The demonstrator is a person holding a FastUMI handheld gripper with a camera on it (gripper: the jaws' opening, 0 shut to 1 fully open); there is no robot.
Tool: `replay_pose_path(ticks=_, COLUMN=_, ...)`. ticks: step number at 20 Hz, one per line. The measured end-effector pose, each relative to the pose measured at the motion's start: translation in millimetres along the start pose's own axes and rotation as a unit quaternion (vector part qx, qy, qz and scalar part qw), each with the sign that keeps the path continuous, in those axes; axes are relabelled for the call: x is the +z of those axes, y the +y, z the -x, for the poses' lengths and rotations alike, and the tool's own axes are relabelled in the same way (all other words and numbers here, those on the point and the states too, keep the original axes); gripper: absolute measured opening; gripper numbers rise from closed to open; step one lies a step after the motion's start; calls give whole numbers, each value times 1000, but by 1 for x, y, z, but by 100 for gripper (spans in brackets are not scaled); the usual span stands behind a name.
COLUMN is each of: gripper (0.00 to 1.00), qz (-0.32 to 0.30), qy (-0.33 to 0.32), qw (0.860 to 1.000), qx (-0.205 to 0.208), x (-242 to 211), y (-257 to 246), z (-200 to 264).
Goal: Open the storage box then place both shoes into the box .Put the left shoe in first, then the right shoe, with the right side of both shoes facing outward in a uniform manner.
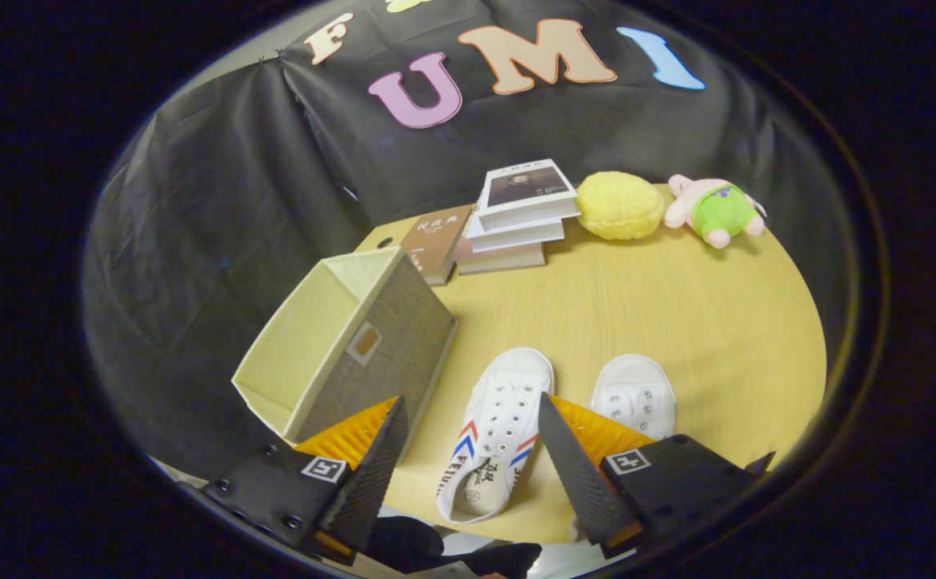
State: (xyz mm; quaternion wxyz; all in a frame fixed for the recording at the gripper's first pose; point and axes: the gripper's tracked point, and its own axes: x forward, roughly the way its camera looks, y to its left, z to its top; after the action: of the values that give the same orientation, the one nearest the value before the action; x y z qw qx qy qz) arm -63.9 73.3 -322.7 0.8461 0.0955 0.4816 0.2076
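Fingers spread wide and holding nothing, my gripper straddles the left shoe at lower centre, likely lining up the first grab, right shoe just beside it — the storage box, centre-left, tipped sideways, mouth open, nothing inside.

Wood table, w/ open box, 2 shoes, books, plush toys

**Gripper hardware check**

From my end: gripper has two wedge-shaped fingers, spread apart, inner faces finely textured, outer faces ribbed. Each sits on a blocky housing carrying a small square white-bordered marker tag. I count several round screw heads on the left housing.
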Motion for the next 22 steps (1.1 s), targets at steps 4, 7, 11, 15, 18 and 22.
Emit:
replay_pose_path(ticks=4, gripper=100, qz=7, qy=36, qw=999, qx=-14, x=-27, y=-16, z=-18)
replay_pose_path(ticks=7, gripper=100, qz=17, qy=66, qw=997, qx=-22, x=-47, y=-26, z=-26)
replay_pose_path(ticks=11, gripper=99, qz=38, qy=110, qw=992, qx=-38, x=-74, y=-37, z=-40)
replay_pose_path(ticks=15, gripper=89, qz=53, qy=138, qw=988, qx=-51, x=-88, y=-45, z=-49)
replay_pose_path(ticks=18, gripper=79, qz=46, qy=148, qw=986, qx=-53, x=-91, y=-45, z=-53)
replay_pose_path(ticks=22, gripper=66, qz=33, qy=159, qw=986, qx=-35, x=-98, y=-35, z=-57)
